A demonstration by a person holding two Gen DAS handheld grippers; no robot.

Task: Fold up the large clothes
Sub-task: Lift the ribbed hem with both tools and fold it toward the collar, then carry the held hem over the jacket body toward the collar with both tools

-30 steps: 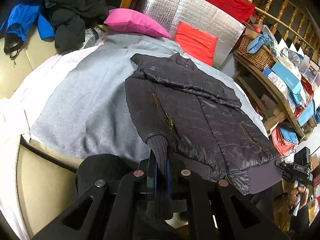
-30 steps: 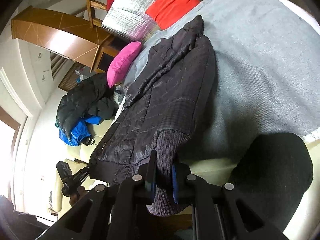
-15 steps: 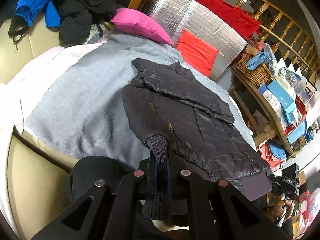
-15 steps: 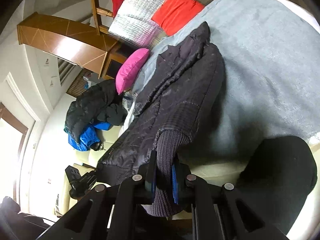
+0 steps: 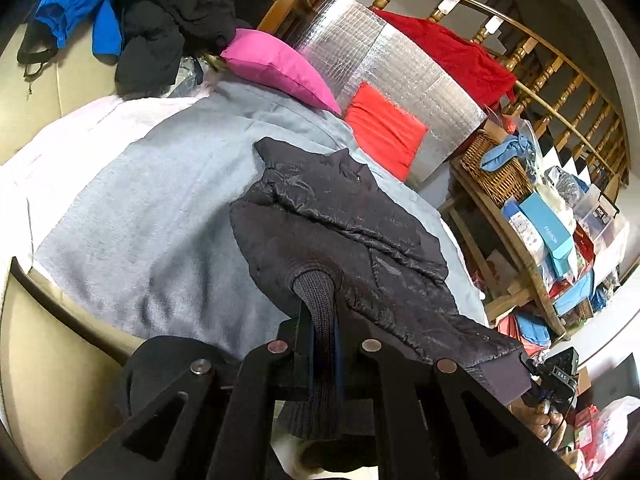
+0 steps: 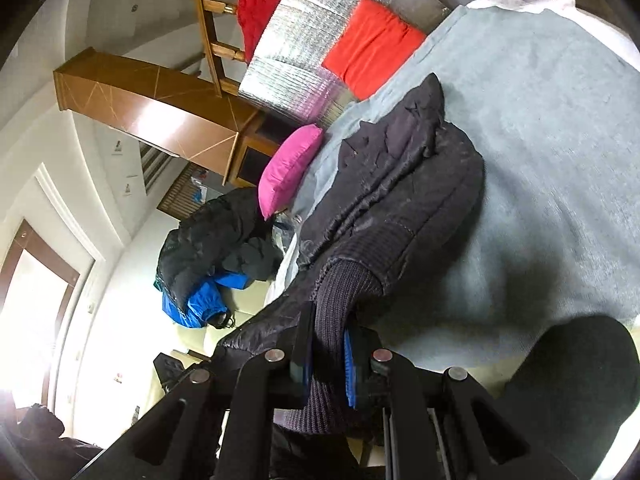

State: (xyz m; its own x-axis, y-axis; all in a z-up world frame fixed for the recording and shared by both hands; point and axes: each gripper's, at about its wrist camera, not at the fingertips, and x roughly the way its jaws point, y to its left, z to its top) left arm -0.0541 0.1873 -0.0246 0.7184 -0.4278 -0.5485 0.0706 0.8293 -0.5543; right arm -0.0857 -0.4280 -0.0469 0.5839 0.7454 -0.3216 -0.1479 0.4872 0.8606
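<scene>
A dark quilted jacket point(image 5: 360, 240) lies spread on a grey blanket point(image 5: 140, 220) over a bed. It also shows in the right wrist view point(image 6: 400, 184). My left gripper point(image 5: 322, 344) is shut on a ribbed knit cuff point(image 5: 318, 304) of the jacket, lifting that sleeve end near the bed's front edge. My right gripper point(image 6: 326, 352) is shut on the other ribbed cuff point(image 6: 340, 292), also raised. The jacket's collar lies toward the far pillows. The right gripper also shows at the left wrist view's lower right point(image 5: 556, 376).
A pink pillow point(image 5: 276, 68), a red pillow point(image 5: 384, 128) and a silver foil mat point(image 5: 392, 72) stand at the bed's head. A pile of dark and blue clothes point(image 5: 132, 12) lies at the far left. Cluttered wooden shelves point(image 5: 540, 220) flank the bed's right side.
Both grippers have risen and moved forward over the bed, still shut on the cuffs. The jacket's lower part has lifted and bunched toward the collar.
</scene>
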